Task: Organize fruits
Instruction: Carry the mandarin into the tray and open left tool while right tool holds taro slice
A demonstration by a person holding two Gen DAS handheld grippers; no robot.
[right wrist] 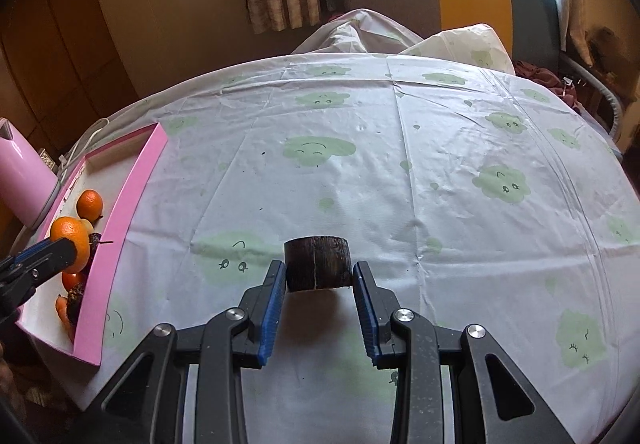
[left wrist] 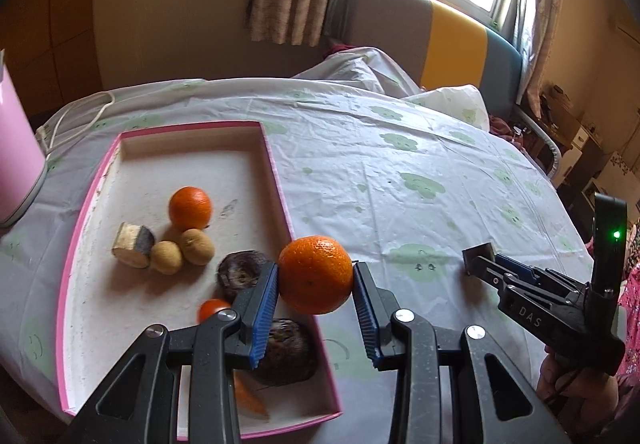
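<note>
My left gripper (left wrist: 315, 276) is shut on an orange (left wrist: 315, 275) and holds it above the right wall of the pink tray (left wrist: 276, 171). In the tray lie another orange (left wrist: 190, 207), two kiwis (left wrist: 182, 251), a cut sugarcane piece (left wrist: 133, 245), two dark water chestnuts (left wrist: 240, 272), a small tomato (left wrist: 211, 308) and a carrot (left wrist: 250, 398). My right gripper (right wrist: 319, 272) is shut on a dark sugarcane piece (right wrist: 318, 263) above the tablecloth. It also shows in the left wrist view (left wrist: 478, 258).
A pink kettle (left wrist: 16, 151) with a white cord (left wrist: 80, 115) stands left of the tray. The table wears a white cloth with green cloud prints (right wrist: 400, 163). A sofa (left wrist: 440, 39) and a curtained window lie beyond.
</note>
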